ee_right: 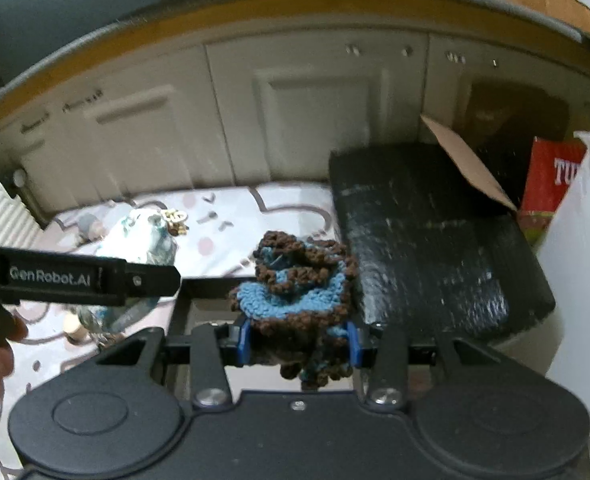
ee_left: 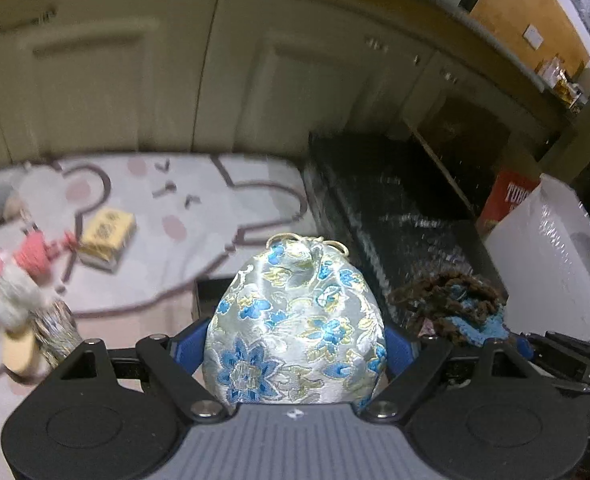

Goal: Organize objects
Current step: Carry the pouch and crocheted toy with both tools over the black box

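My left gripper (ee_left: 295, 344) is shut on a silver drawstring pouch with blue flowers (ee_left: 295, 320), held above the floor mat. My right gripper (ee_right: 297, 344) is shut on a brown and blue crochet piece (ee_right: 299, 284). The crochet piece also shows at the right of the left wrist view (ee_left: 451, 304). The pouch shows in the right wrist view (ee_right: 143, 236) behind the left gripper's black body. Both held things hang near the left edge of a black box (ee_right: 435, 232), which also shows in the left wrist view (ee_left: 395, 208).
A yellow box (ee_left: 107, 236), a pink and grey plush toy (ee_left: 15, 280) and a patterned tube (ee_left: 57, 332) lie on the white patterned mat (ee_left: 215, 200). Cream cabinet doors (ee_right: 315, 120) stand behind. A red carton (ee_right: 551, 176) and a white bag (ee_right: 583, 280) are at the right.
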A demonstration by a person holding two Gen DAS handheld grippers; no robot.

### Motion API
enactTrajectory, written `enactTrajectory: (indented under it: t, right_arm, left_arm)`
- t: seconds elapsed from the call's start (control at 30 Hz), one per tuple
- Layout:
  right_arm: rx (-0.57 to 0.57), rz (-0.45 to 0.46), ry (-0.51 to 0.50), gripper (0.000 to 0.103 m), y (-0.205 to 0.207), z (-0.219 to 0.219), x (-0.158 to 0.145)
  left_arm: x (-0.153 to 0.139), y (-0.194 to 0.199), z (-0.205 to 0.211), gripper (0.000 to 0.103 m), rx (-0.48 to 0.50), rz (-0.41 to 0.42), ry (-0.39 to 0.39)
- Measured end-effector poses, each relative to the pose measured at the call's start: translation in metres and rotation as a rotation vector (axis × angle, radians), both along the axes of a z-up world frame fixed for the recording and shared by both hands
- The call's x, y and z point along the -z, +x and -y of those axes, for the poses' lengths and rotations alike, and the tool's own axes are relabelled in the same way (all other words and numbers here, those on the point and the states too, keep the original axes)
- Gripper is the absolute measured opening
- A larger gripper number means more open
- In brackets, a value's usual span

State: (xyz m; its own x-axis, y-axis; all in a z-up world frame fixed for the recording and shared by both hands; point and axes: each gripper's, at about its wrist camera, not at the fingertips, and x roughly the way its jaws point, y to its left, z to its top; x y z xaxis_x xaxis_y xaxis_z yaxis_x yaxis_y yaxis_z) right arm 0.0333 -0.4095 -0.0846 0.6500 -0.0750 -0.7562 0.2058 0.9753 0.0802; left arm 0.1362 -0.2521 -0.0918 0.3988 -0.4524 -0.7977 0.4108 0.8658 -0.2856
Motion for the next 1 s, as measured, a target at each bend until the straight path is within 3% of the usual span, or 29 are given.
enactTrajectory:
  t: [0.27,0.5,0.77,0.83,0.9,1.0]
  right_arm:
    - [0.007,-0.081,0.031,0.044,0.010,0.001,0.030]
    - [0.019,-0.148,0.069,0.044,0.014,0.002,0.050]
    - [0.026,-0.180,0.091,0.044,0.021,0.005,0.054]
    - [0.028,-0.183,0.091,0.044,0.023,0.005,0.053]
    - [0.029,-0.185,0.092,0.044,0.025,0.005,0.054]
    - [0.034,-0.191,0.092,0.044,0.027,0.005,0.055]
  left_arm:
    - [0.033,0.008,0.002,0.086,-0.024,-0.062,-0.017]
    - [0.059,0.012,0.004,0.086,-0.034,-0.113,0.040]
    - [0.060,0.014,0.008,0.087,-0.011,-0.112,0.038]
    - [0.060,0.016,0.008,0.089,-0.009,-0.117,0.046]
    - [0.060,0.018,0.005,0.097,-0.032,-0.122,0.054]
    - [0.056,0.019,0.003,0.098,-0.028,-0.112,0.060]
